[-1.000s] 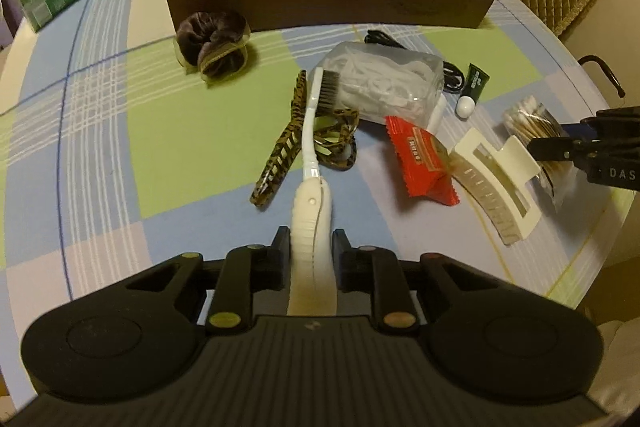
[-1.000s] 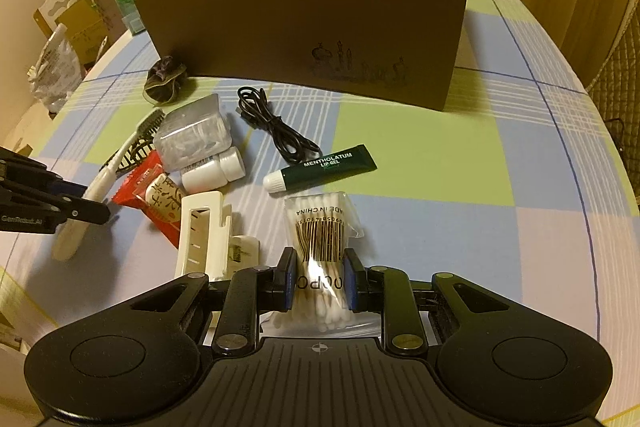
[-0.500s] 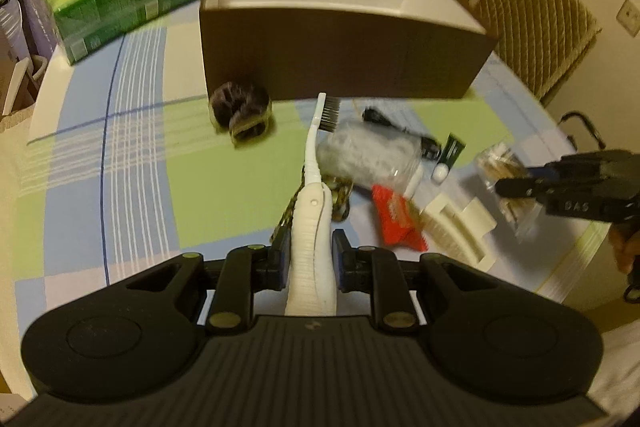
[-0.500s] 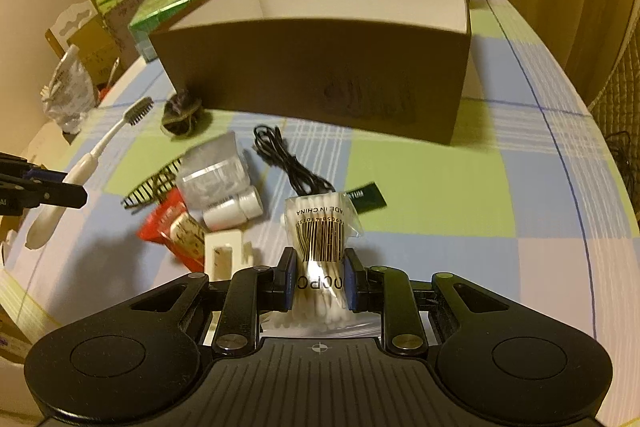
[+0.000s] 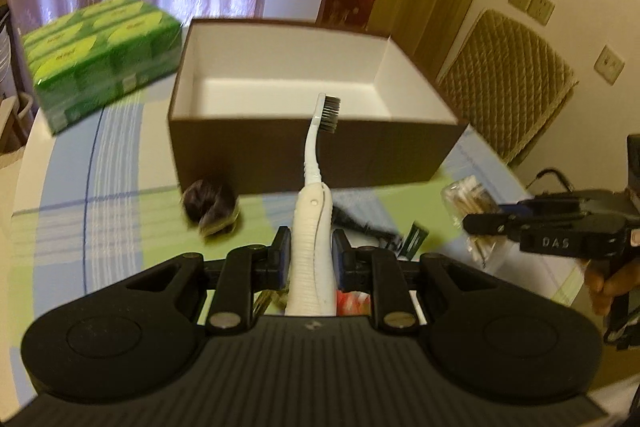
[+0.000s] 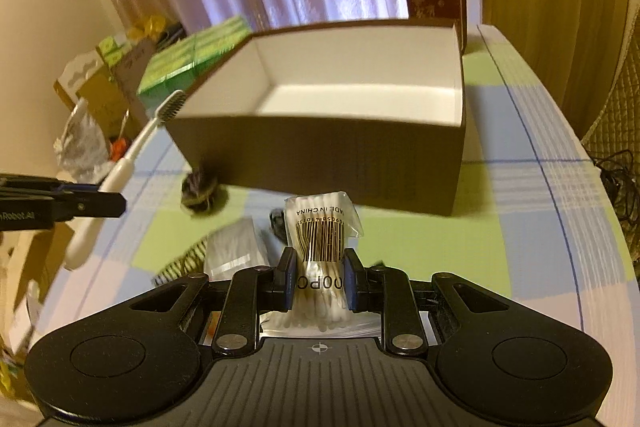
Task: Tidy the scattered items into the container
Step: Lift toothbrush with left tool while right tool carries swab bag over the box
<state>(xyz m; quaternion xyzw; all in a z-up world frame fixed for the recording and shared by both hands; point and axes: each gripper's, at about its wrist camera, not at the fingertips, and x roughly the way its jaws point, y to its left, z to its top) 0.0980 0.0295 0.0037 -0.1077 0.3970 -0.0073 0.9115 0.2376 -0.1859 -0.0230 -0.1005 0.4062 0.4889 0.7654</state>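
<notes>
My left gripper is shut on a white toothbrush whose dark bristles point up in front of the brown box. The box has a white, empty inside. My right gripper is shut on a clear bag of cotton swabs, held in the air short of the box's near wall. In the right wrist view the left gripper and toothbrush show at the left. The right gripper with the swab bag appears at the right of the left wrist view.
A dark scrunchie lies by the box's near left corner. A black cable, a clear plastic case and a striped hair clip lie on the checked cloth. A green tissue pack stands left of the box, a quilted chair at the right.
Both grippers have risen and moved toward the box, carrying the toothbrush and the swab bag off the table. The box's inside now shows in both views.
</notes>
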